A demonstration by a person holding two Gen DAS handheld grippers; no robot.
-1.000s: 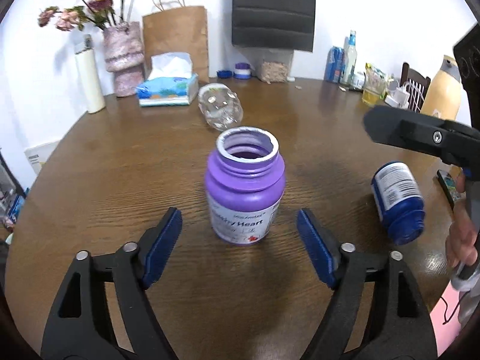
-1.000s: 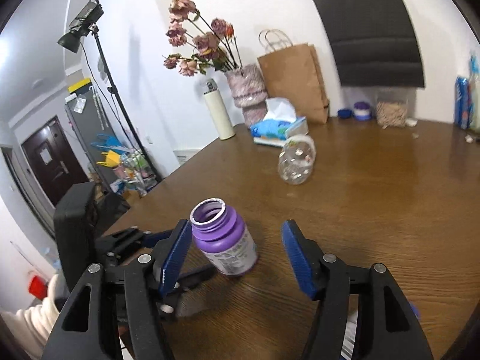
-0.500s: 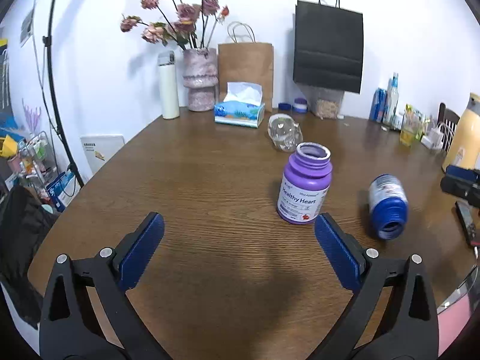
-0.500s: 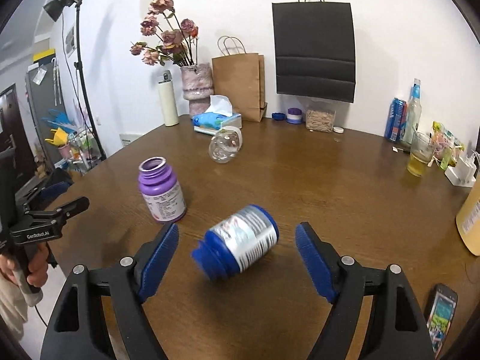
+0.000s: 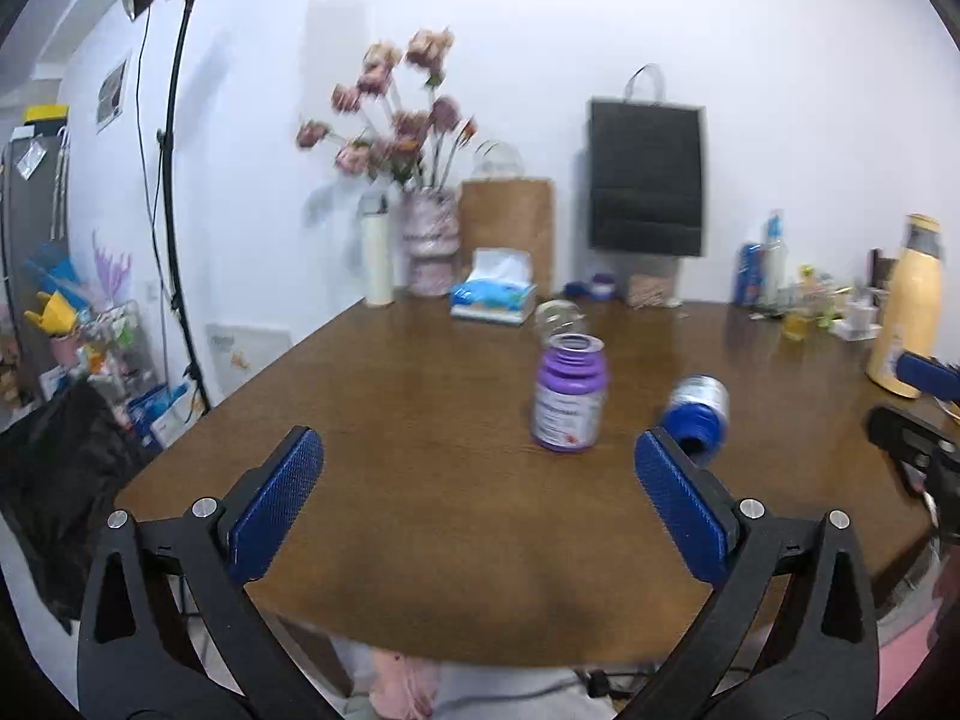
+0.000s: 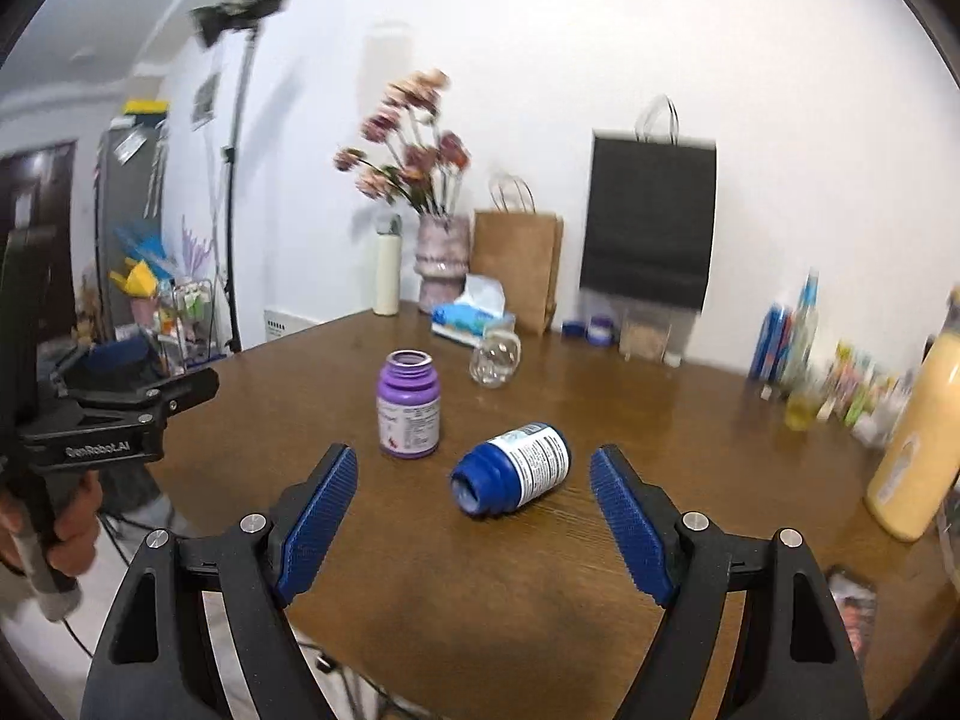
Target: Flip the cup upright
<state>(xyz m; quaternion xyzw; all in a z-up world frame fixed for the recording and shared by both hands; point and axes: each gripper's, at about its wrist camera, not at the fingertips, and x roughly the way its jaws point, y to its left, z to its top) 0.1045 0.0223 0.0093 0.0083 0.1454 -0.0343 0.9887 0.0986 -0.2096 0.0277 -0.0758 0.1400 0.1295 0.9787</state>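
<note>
Purple bottle [image 5: 569,401] standing upright on the brown tabletop [image 5: 420,396], mouth open at the top, at about 1 o'clock from the left tool [image 5: 477,501]. Blue bottle [image 5: 696,414] lying on its side just beside it, toward 3 o'clock, mouth facing the near edge. Clear cup [image 5: 558,318] lying tipped over just behind the purple bottle, toward 12 o'clock, near the tissue box [image 5: 492,300]. Left tool wide apart, holding nothing, hanging over the near edge of the tabletop, well short of all three. In the right view, right tool [image 6: 474,519] also wide apart and holding nothing. Blue bottle [image 6: 513,468] lying between the two blue pads [image 6: 315,519], a bit ahead of them, touching neither. Purple bottle [image 6: 408,405] at about 11 o'clock from that bottle, near but apart. Clear cup [image 6: 495,357] farther back on its side, at about 12 o'clock. Left tool [image 6: 129,408] seen again at the far left, at 9 o'clock, off the tabletop edge, gripped in a hand [image 6: 54,534]. Along the back: flowers in a vase [image 6: 444,261], a brown bag [image 6: 516,267], a black bag [image 6: 651,222]. Tall yellow bottle [image 6: 918,444] at 3 o'clock, near the tabletop edge. Both views a little blurred.
</note>
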